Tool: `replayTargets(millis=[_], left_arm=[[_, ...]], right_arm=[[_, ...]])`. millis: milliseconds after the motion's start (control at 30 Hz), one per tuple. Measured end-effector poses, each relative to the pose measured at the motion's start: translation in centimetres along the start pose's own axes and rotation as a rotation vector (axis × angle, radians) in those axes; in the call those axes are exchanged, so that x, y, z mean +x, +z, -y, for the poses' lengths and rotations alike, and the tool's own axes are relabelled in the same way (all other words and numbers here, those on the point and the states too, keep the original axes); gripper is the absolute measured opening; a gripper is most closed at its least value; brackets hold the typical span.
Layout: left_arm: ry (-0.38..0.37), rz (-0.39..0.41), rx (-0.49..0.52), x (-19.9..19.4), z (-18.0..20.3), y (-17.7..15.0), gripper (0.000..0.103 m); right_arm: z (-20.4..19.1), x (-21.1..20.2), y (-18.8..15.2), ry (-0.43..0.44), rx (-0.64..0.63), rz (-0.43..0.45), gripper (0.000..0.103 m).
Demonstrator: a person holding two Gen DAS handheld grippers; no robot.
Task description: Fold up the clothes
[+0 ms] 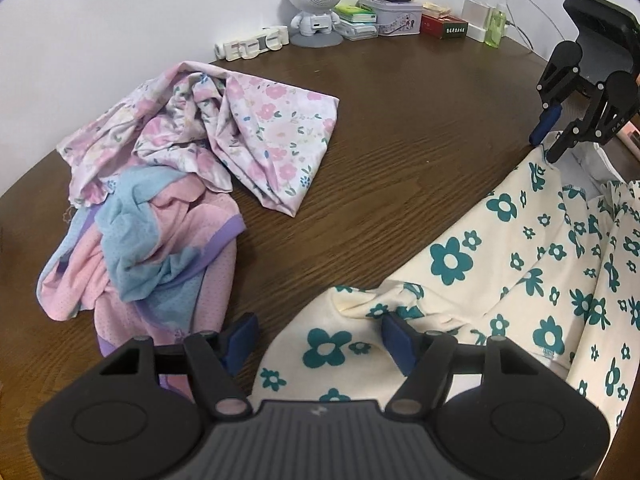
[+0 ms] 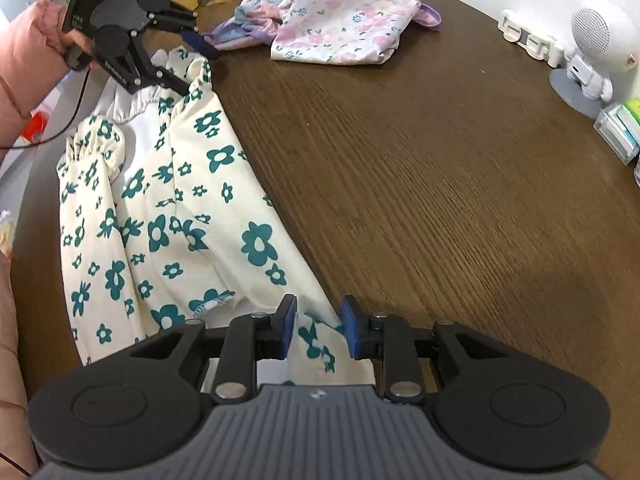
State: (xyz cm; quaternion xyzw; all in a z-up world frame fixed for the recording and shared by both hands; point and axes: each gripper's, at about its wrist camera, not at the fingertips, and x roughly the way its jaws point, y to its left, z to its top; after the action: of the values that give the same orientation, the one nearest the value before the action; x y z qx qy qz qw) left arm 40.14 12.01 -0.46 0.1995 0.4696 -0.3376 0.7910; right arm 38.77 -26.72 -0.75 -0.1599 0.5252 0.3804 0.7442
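Note:
Cream trousers with teal flowers point(image 1: 520, 264) lie stretched along the near edge of the brown table point(image 1: 400, 128). My left gripper point(image 1: 320, 334) is open, its jaws wide on either side of the trouser waistband end. In the right wrist view the left gripper point(image 2: 196, 64) stands at the elastic waistband. My right gripper point(image 2: 318, 326) is partly open with the trouser leg end point(image 2: 316, 340) between its pads; it also shows in the left wrist view point(image 1: 548, 140). The trousers show there too point(image 2: 168, 208).
A crumpled pile of pink floral cloth point(image 1: 248, 128) and pink-blue clothes point(image 1: 152, 248) lies at the left. A white robot speaker point(image 1: 316, 4), boxes point(image 1: 396, 16), a bottle point(image 1: 496, 26) and chargers stand along the back wall.

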Motion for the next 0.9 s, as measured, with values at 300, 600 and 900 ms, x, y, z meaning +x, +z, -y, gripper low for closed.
replayTargets(millis=[300,600,900], left_arm=[[-0.057,0.052,-0.009,-0.6,0.5,-0.5,0.020],[0.092,0.217,0.131,-4.8,6.2,-3.8,0.004],[0.287,0.300,0.356,-9.4,16.6,-11.8,0.004]], right_arm=[[-2.7,0.3,-0.2,-0.104,-0.080,-0.003,0.017],[-9.5,-1.2,-2.3,-0.352,-0.278,0.112,0.003],[-19.4,-3.0,-8.2,-0.548,-0.512,0.212,0.002]])
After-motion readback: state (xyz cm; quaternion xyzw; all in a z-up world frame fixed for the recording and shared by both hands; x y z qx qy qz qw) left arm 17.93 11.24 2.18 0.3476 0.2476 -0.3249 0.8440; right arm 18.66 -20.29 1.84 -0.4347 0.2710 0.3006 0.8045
